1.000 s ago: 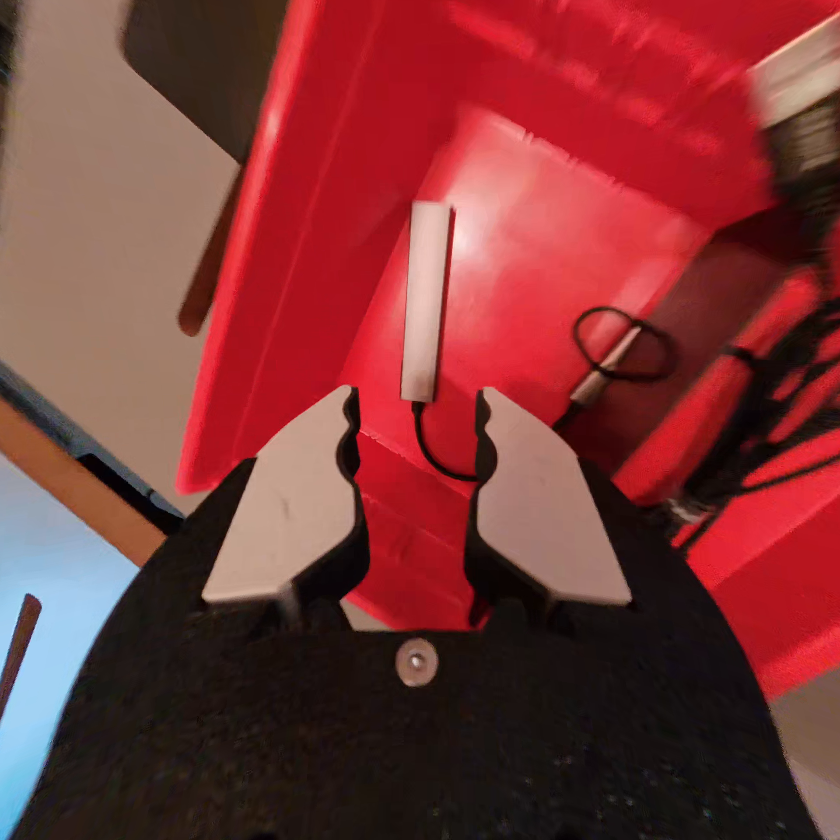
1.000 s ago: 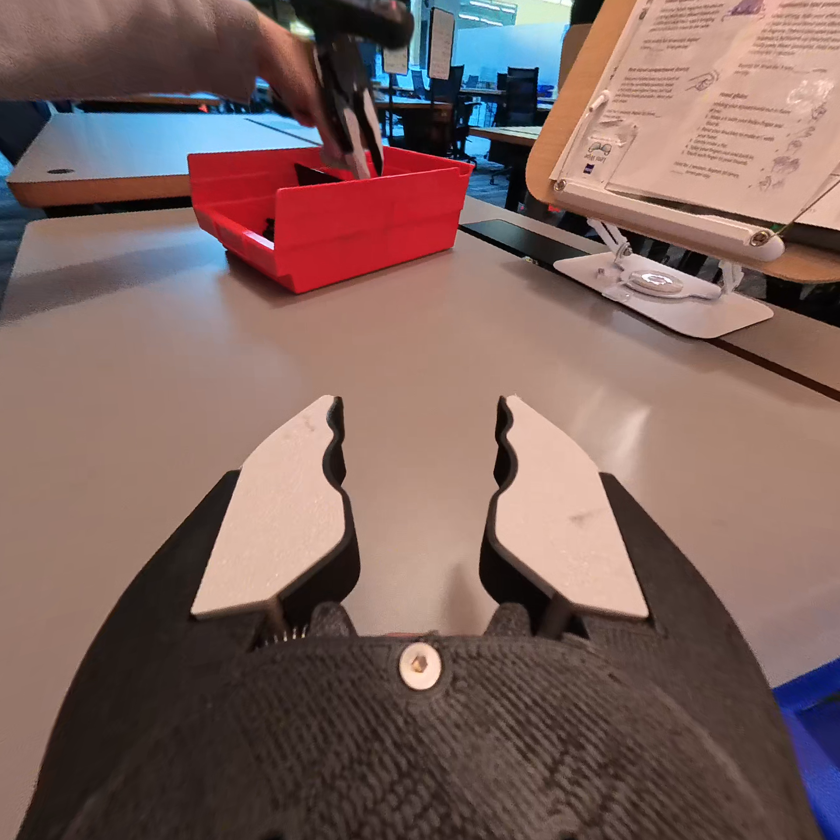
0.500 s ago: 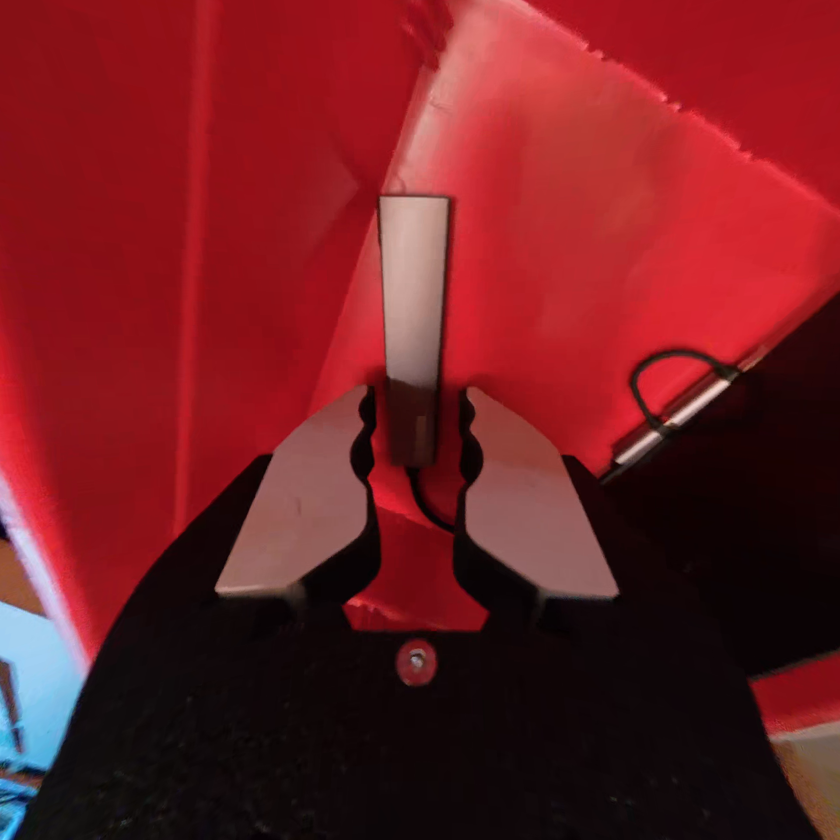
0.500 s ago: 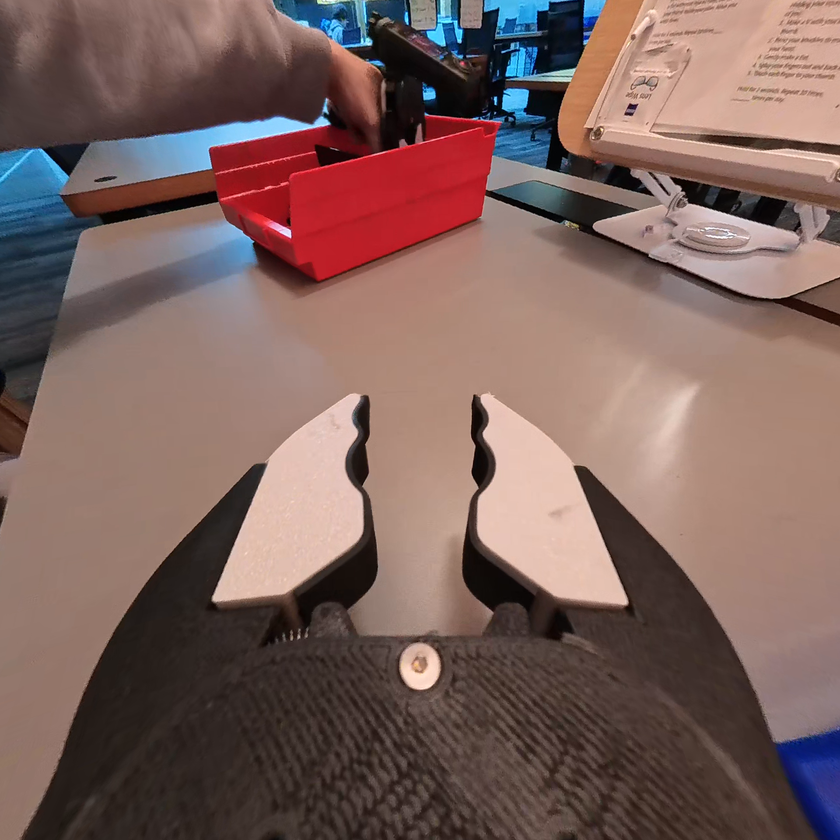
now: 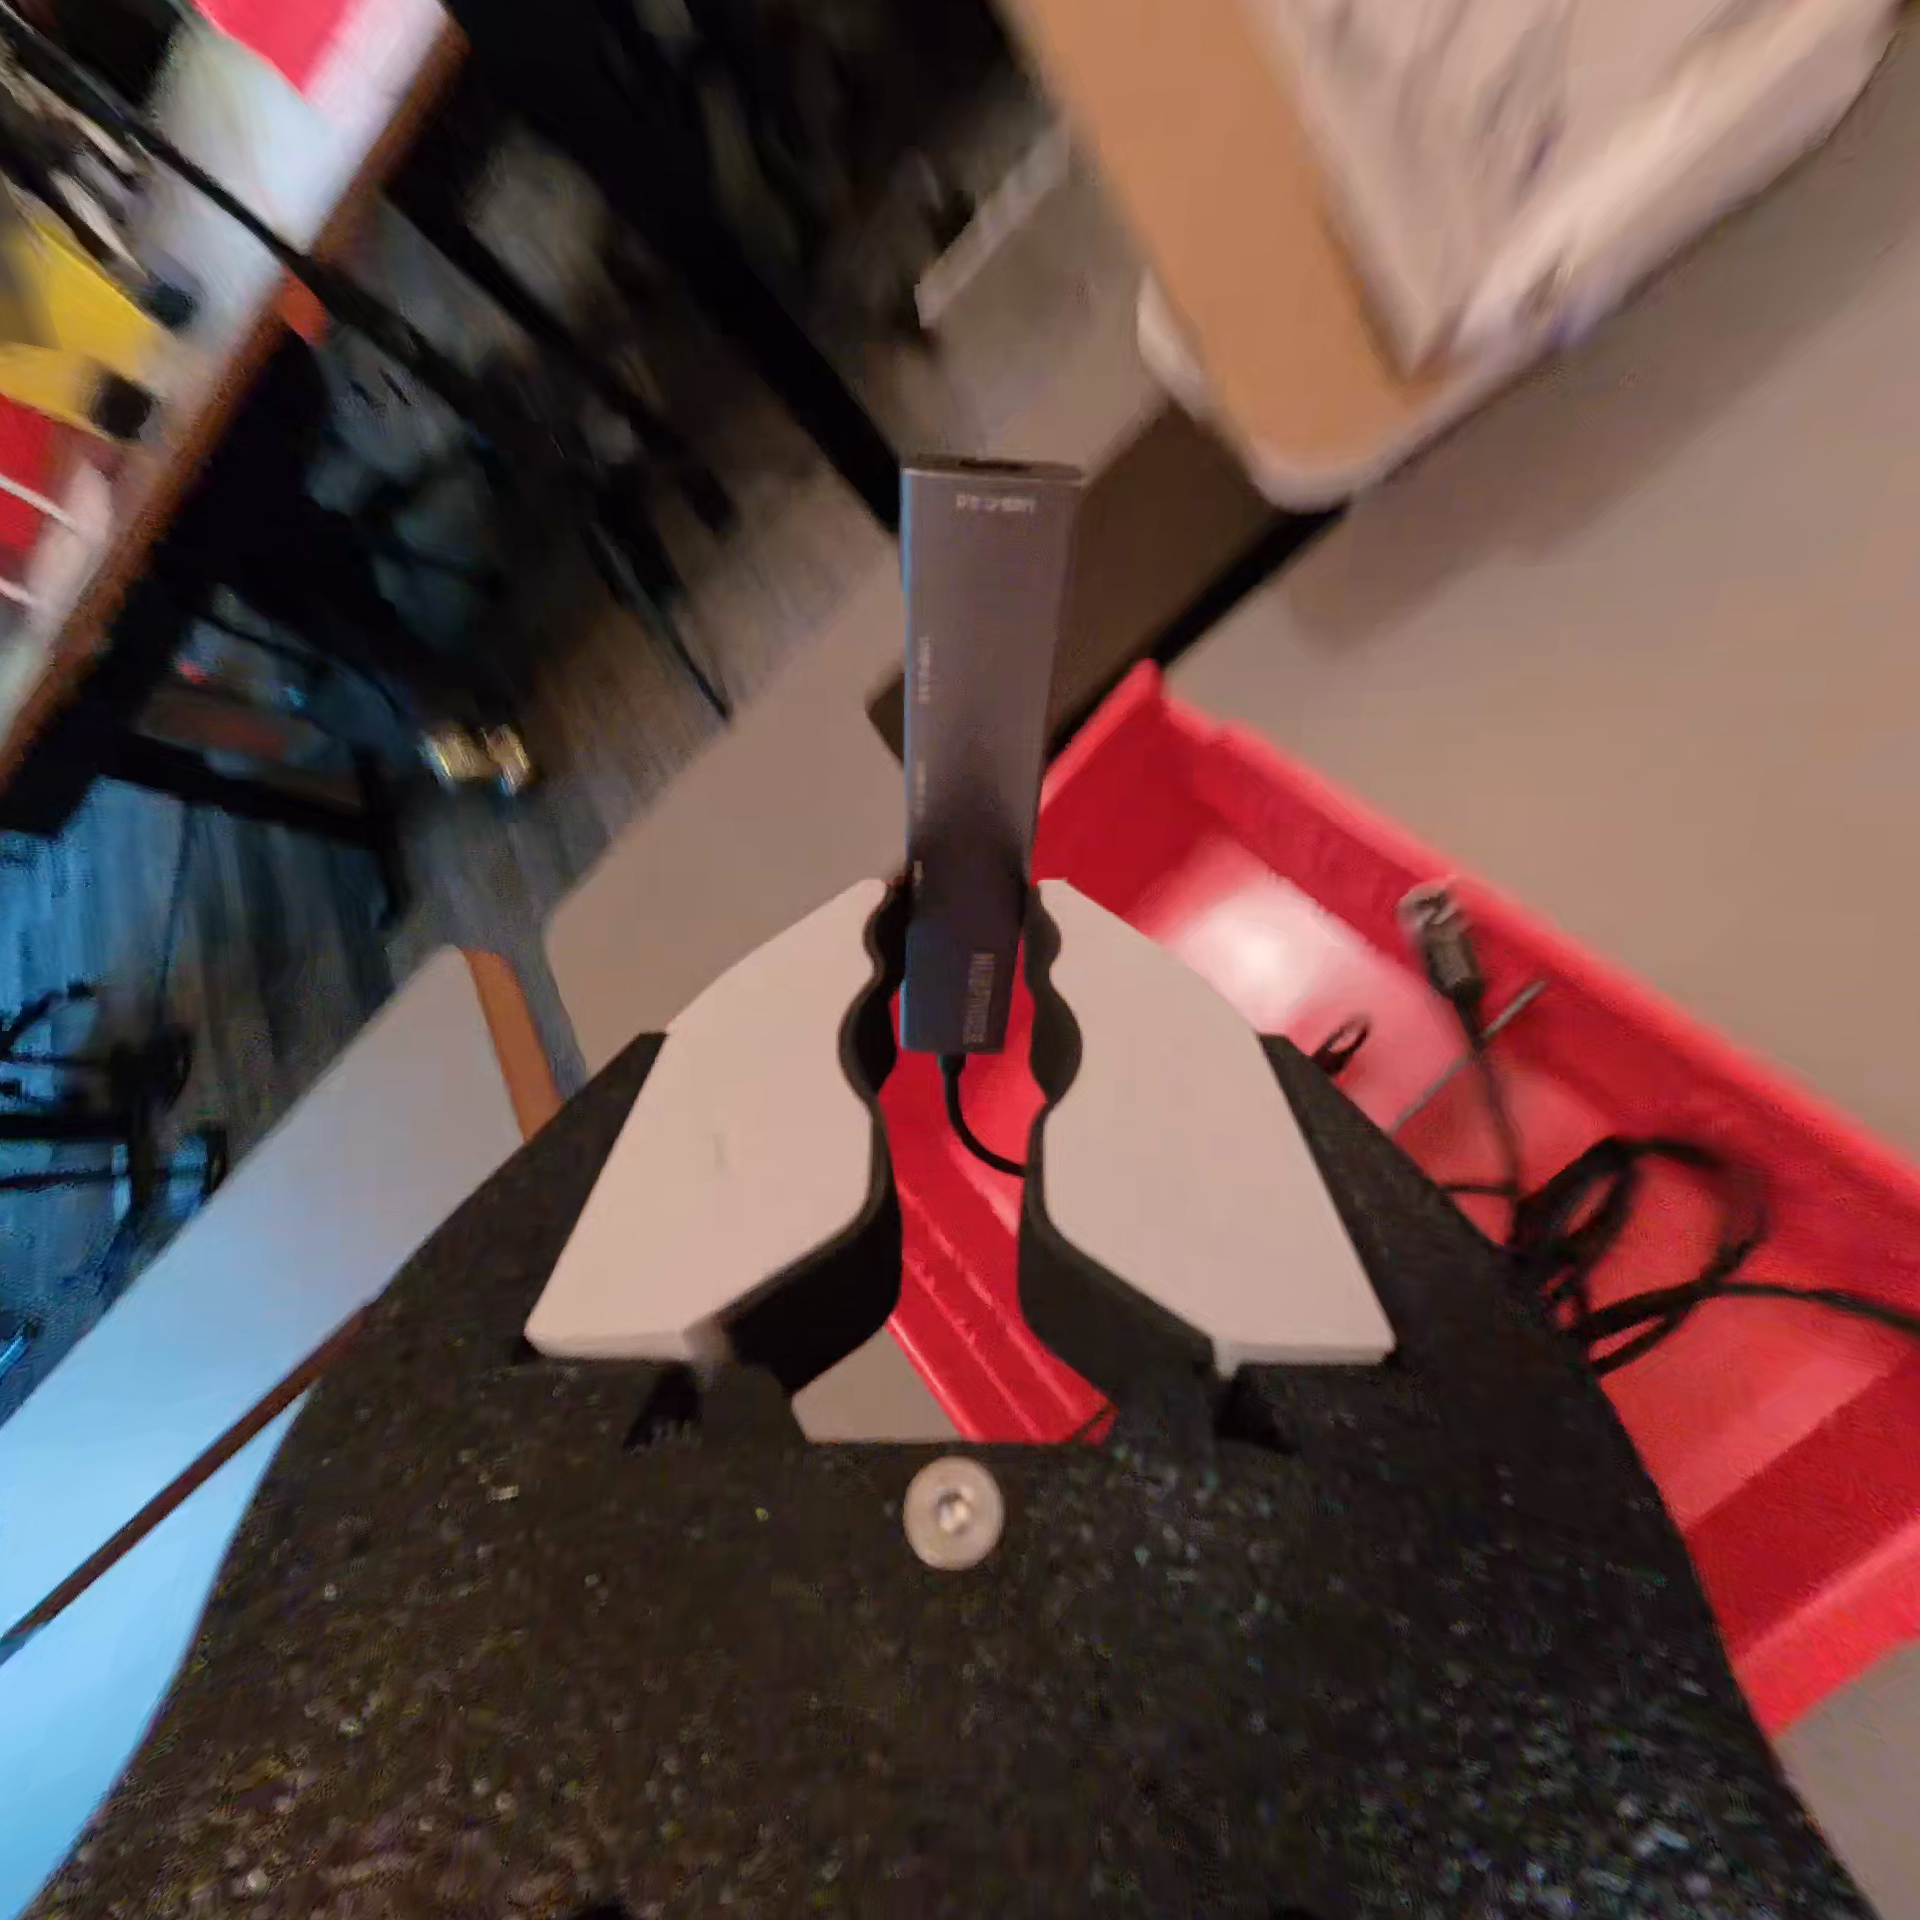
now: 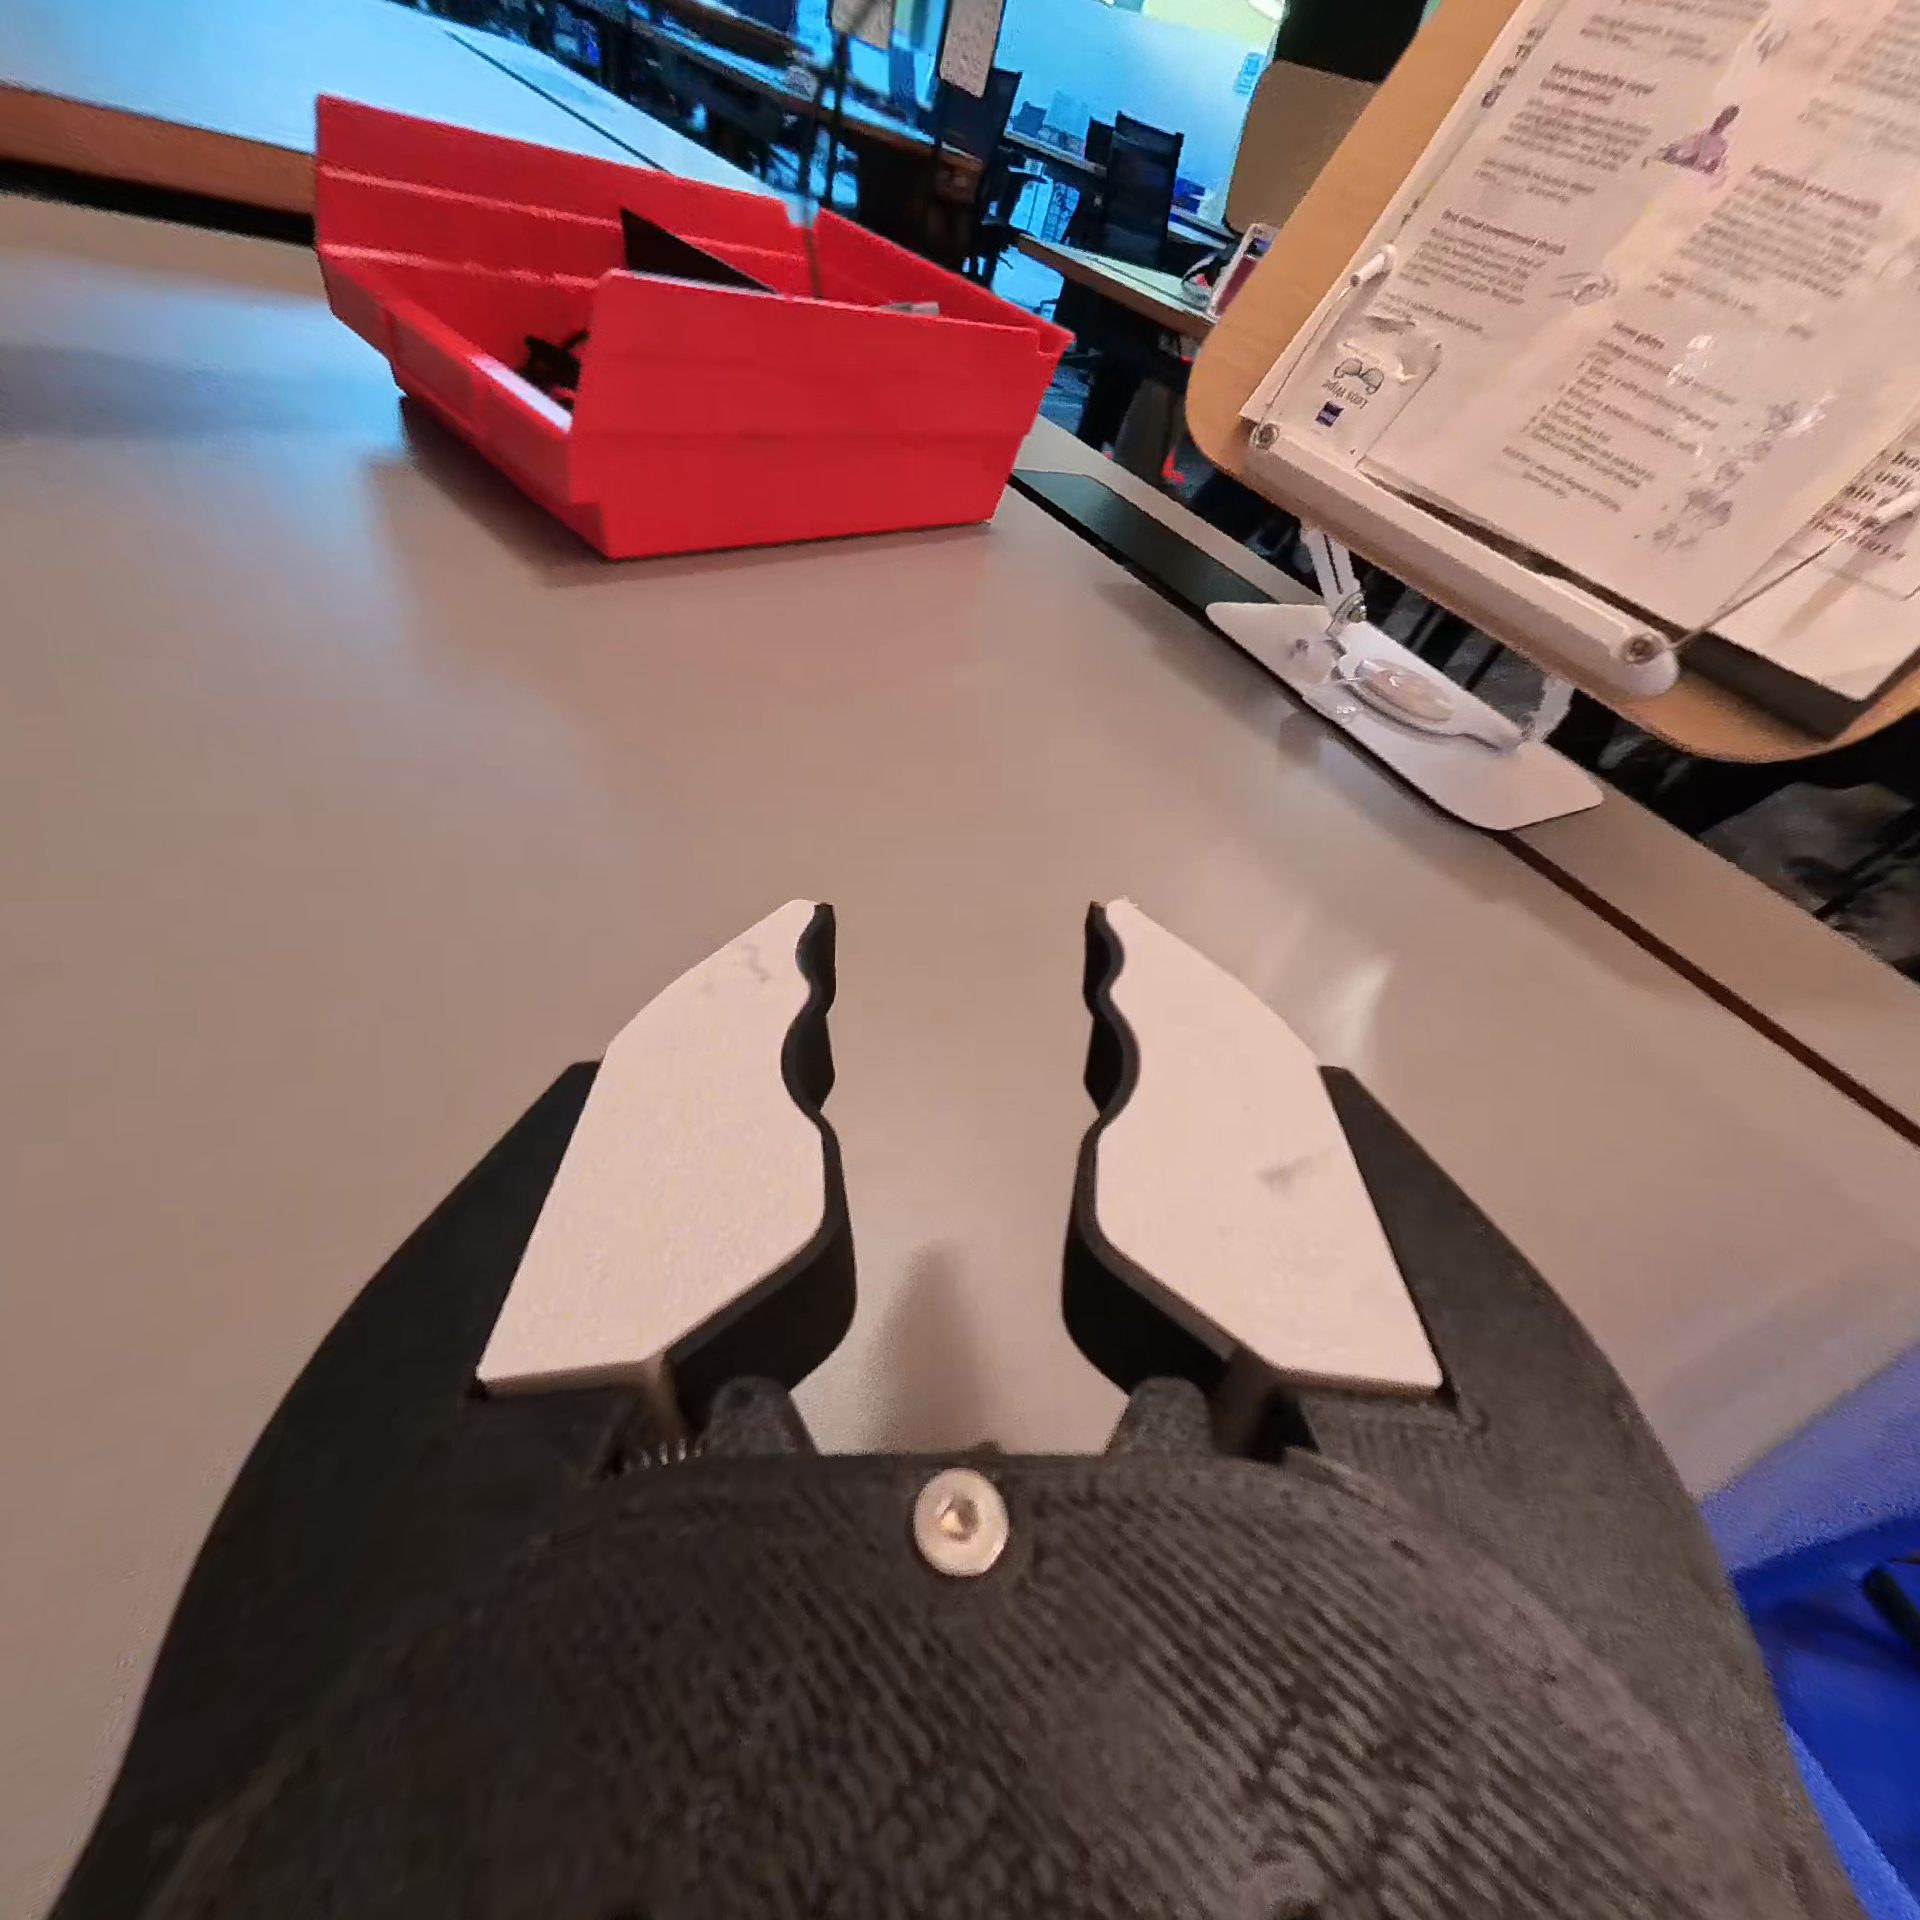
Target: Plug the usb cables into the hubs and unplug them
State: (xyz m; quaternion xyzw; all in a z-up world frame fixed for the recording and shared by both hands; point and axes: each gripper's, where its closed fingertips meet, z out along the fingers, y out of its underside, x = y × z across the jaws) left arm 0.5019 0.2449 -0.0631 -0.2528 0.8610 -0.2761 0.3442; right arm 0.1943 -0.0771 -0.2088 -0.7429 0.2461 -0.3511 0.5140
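Note:
My left gripper (image 5: 961, 904) is shut on the near end of a slim grey USB hub (image 5: 982, 665) and holds it in the air above the red bin (image 5: 1662, 1091). The hub's thin black lead (image 5: 971, 1127) hangs down behind the fingers. A black USB cable (image 5: 1621, 1226) with a metal plug lies coiled in the bin. My right gripper (image 6: 956, 920) is open and empty, low over the grey table (image 6: 468, 779). The red bin (image 6: 790, 416) stands far ahead of it, with a thin cable (image 6: 816, 239) rising out of it.
A tilted document stand (image 6: 1558, 343) with printed pages stands on a white base (image 6: 1423, 717) at the right of the table. It shows blurred in the left wrist view (image 5: 1351, 208). A blue bin corner (image 6: 1839, 1621) sits at lower right. The table edge (image 5: 499, 1029) drops to the floor.
My left gripper closed on the hub inside the red bin and lifted it clear above the bin. The hand and left gripper have left the right wrist view. My right gripper shifted slightly.

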